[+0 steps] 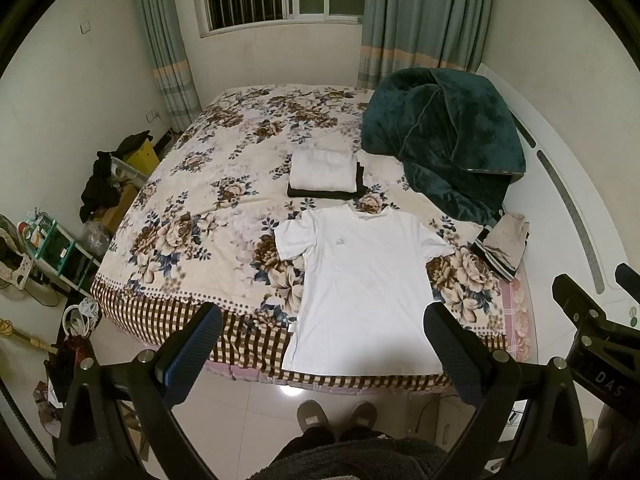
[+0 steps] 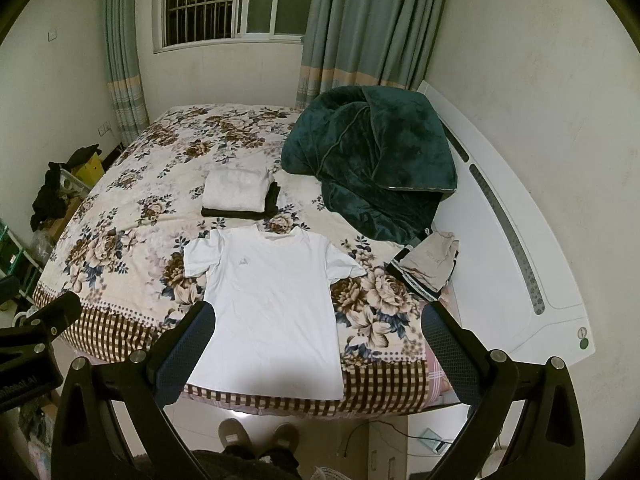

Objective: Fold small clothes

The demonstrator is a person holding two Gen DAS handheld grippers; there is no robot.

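A white T-shirt (image 1: 360,292) lies spread flat, front up, at the near edge of the floral bed (image 1: 192,216); it also shows in the right wrist view (image 2: 272,312). My left gripper (image 1: 320,344) is open and empty, held above the shirt's hem. My right gripper (image 2: 316,344) is open and empty, also above the hem. A folded white garment (image 1: 324,170) lies on a folded black one (image 1: 360,190) behind the shirt. An unfolded beige garment (image 1: 506,240) lies at the right, on a dark patterned piece.
A dark green blanket (image 1: 444,140) is heaped at the back right of the bed. A white headboard (image 2: 520,240) runs along the right. Boxes, a shelf and clutter (image 1: 60,248) stand on the floor at the left. The person's slippers (image 1: 336,416) are on the tiled floor.
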